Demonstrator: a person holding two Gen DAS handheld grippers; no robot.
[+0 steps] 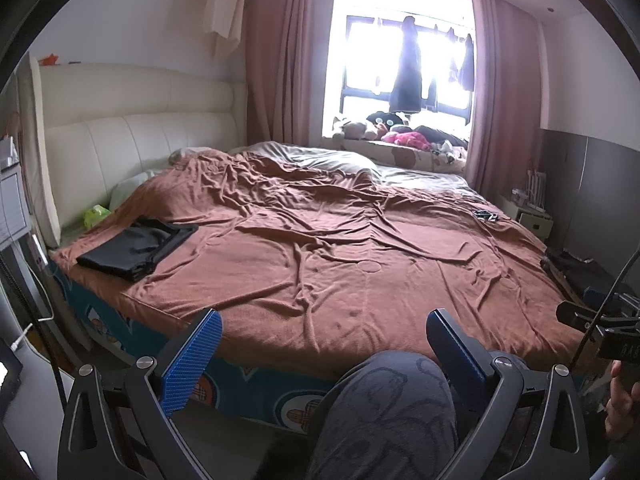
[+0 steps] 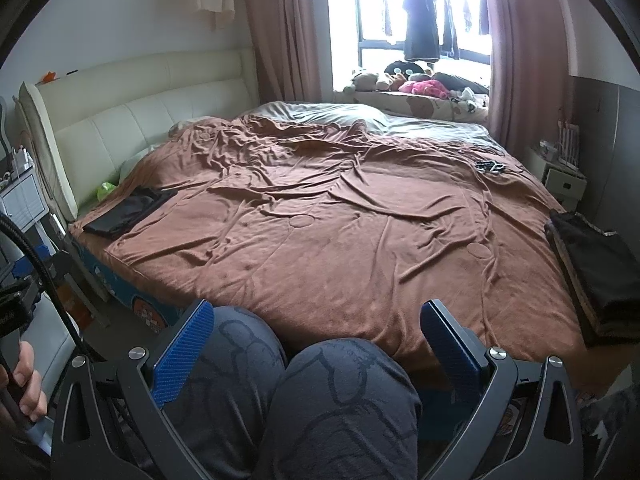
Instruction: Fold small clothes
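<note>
The left claw [image 1: 322,354] is wide open and holds nothing, hanging low over the seated person's knee [image 1: 390,404] at the near edge of the bed [image 1: 320,248]. The right claw [image 2: 316,344] is likewise spread wide and empty, above both knees.

Two dark bundles of clothes show. One dark folded garment [image 1: 136,248] lies flat on the brown bedspread at the far left corner, near the cream headboard [image 1: 132,128]. A second dark pile of clothes [image 2: 596,276] sits at the bed's right edge, just beside the right claw's reach.

Both claws are well apart from either bundle, so no fold is under way yet. The likely risks: the loose, wrinkled bedspread could be pinched along with a garment, dragging the cover; and dark cloth on a stacked pile makes single layers hard to separate, so a claw might lift several pieces at once.

Also counted: one small green object [image 1: 95,216] by the headboard, and one small dark item [image 2: 490,167] far right on the bedspread.
</note>
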